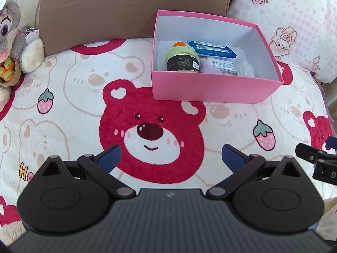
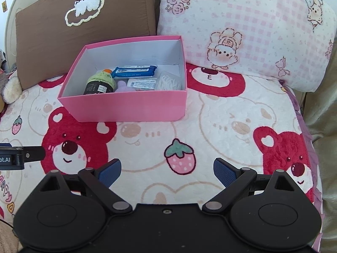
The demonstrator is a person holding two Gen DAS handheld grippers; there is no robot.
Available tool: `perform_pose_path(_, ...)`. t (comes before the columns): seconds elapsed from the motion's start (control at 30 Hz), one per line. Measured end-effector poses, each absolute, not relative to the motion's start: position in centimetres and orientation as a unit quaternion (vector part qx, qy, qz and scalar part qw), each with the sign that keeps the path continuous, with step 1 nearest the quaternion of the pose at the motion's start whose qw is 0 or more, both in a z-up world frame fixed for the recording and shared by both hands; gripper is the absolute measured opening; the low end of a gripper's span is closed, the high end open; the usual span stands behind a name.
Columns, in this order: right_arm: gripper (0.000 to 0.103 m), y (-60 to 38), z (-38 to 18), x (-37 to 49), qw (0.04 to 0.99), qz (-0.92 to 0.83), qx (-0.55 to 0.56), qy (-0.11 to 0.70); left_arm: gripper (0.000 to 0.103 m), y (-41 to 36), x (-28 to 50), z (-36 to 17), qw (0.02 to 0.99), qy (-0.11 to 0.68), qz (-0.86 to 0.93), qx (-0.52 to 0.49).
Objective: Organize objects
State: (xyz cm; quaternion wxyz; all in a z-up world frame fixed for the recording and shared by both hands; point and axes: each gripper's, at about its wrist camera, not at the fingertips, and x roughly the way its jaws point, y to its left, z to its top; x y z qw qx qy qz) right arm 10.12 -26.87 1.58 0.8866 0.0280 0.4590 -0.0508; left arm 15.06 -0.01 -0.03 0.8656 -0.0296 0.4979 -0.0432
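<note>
Pink box (image 2: 134, 107) of small items on a bear-print blanket (image 2: 221, 126).
Inside: green yarn (image 2: 101, 82), blue wipes pack (image 2: 134, 71). Box backs against pillows; open blanket lies before both tongs, left (image 1: 170, 158) and right (image 2: 167, 170), each spread apart, empty.

the box (image 2: 134, 107) is pink outside and white inside. in it lie a pale green yarn ball (image 2: 100, 82) with a black label, a blue wipes packet (image 2: 134, 71) with white print, something lilac (image 2: 121, 86) and an orange bit (image 1: 179, 43). the blanket (image 2: 221, 126) is cream with red bear faces, beige bear outlines and pink strawberries. one cushion (image 2: 63, 42) is brown with a cream cloud outline; the pillow (image 2: 252, 21) is white with pink checks, roses and bunnies. the plush rabbit (image 1: 12, 33) is grey and cream.
</note>
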Motion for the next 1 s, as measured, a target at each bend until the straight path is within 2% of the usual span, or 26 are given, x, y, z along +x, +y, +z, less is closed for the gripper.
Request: perform_pose_path(1.0,0.096,-26.84,2.18,9.44,0.890,-0.057,0.029,0.451,0.103,0.04,15.06,-0.53,0.859,0.509,-0.046,-0.028)
